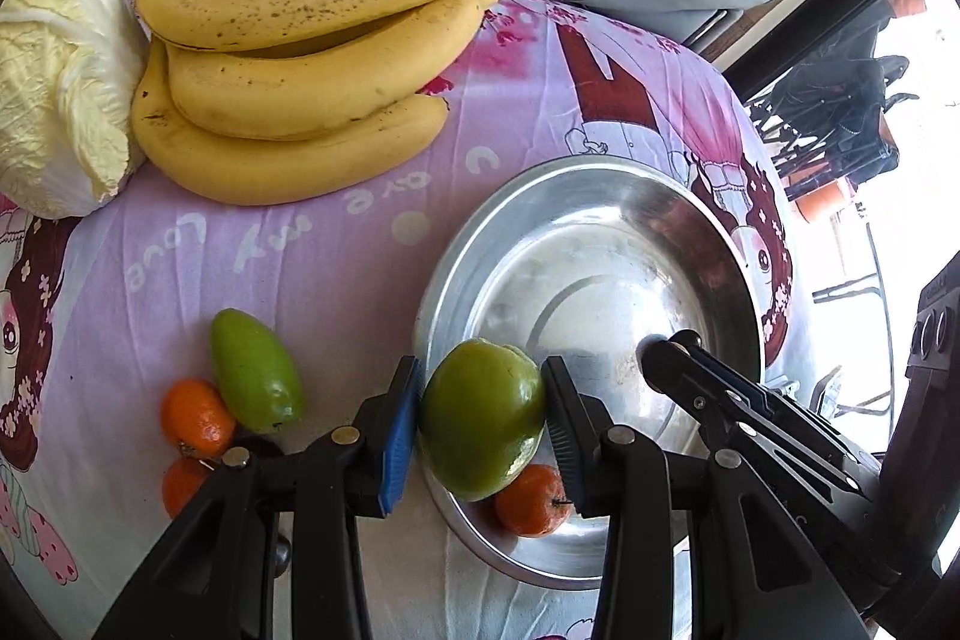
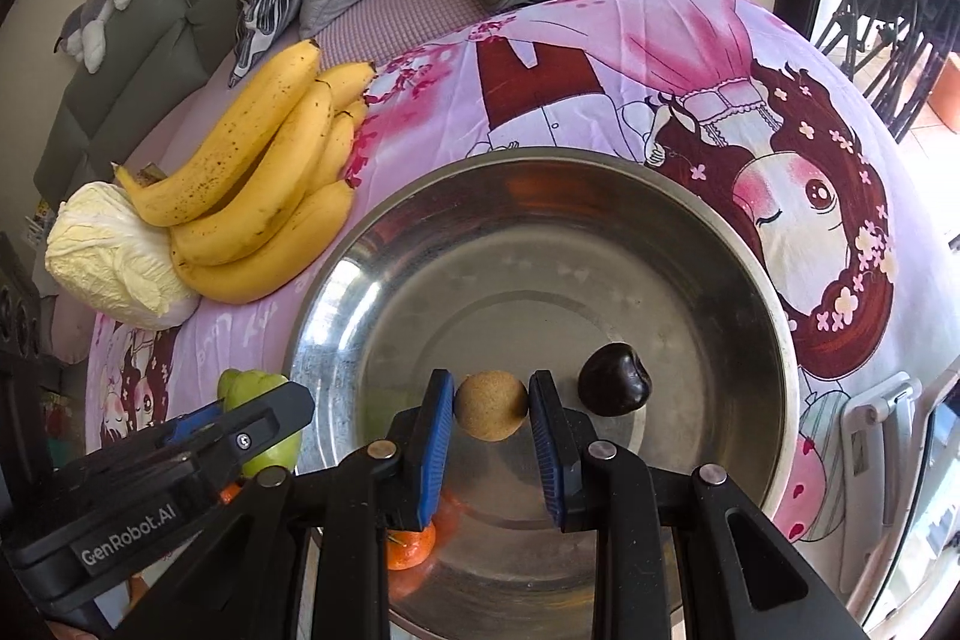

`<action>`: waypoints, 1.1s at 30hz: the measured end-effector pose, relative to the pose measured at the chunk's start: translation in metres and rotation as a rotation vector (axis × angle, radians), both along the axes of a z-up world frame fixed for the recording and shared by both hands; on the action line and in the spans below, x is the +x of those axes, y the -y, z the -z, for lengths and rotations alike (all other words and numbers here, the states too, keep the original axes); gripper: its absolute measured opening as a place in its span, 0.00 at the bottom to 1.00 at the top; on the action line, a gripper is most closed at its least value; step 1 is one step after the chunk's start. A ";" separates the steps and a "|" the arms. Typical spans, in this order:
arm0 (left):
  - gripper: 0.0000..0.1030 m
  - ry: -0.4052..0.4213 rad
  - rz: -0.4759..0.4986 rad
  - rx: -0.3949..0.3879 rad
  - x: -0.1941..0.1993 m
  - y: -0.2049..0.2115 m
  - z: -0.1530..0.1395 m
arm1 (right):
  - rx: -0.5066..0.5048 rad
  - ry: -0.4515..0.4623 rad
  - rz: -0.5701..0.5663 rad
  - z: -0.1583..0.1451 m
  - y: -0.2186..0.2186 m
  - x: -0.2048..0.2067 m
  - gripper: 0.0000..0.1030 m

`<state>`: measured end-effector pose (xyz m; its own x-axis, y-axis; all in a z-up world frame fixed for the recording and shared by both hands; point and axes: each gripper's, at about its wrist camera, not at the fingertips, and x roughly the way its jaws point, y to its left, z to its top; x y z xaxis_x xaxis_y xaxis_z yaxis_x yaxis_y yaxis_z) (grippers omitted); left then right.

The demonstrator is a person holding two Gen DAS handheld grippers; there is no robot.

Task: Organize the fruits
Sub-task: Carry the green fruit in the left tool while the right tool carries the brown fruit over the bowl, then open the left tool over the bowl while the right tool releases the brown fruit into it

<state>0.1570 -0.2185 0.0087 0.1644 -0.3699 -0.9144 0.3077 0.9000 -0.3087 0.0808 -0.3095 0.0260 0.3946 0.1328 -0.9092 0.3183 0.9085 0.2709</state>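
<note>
At the far left of the left wrist view a pale napa cabbage (image 1: 63, 70) lies on the pink cartoon-print cloth (image 1: 312, 256), touching a bunch of bananas (image 1: 300, 64) just to its right. Nearer the camera a loose green fruit (image 1: 255, 370) rests against two tangerines (image 1: 197, 418), with something dark beside them that is too hidden to name. The left gripper (image 1: 480, 424) pinches a second green mango-like fruit (image 1: 483, 415) between its blue pads, holding it over the near left rim of the steel basin (image 1: 576, 178). Under that fruit a tangerine in the basin (image 1: 531, 499) lies on the metal floor. The right gripper's black body enters from the right edge above the basin.

In the right wrist view the cabbage and bananas lie to the left of the basin, well apart from both tools. The left gripper and its green fruit show at the lower left, beside the basin rim. The right gripper (image 2: 491, 412) is closed on a small round brown fruit (image 2: 491, 405), pads touching both its sides, above the basin's floor. Just right of it a dark glossy chestnut-like fruit (image 2: 615, 379) sits inside the basin
</note>
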 end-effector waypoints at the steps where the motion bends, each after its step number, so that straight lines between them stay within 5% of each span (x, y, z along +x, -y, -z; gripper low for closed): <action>1: 0.41 0.000 0.007 0.003 0.000 0.004 0.001 | 0.000 -0.001 0.001 0.000 0.000 0.000 0.27; 14: 0.39 -0.012 0.010 0.013 0.006 0.016 0.017 | 0.001 -0.030 0.017 0.008 0.006 -0.002 0.27; 33: 0.40 0.008 0.023 0.017 -0.003 0.015 -0.002 | -0.008 -0.049 0.032 0.008 0.007 -0.002 0.28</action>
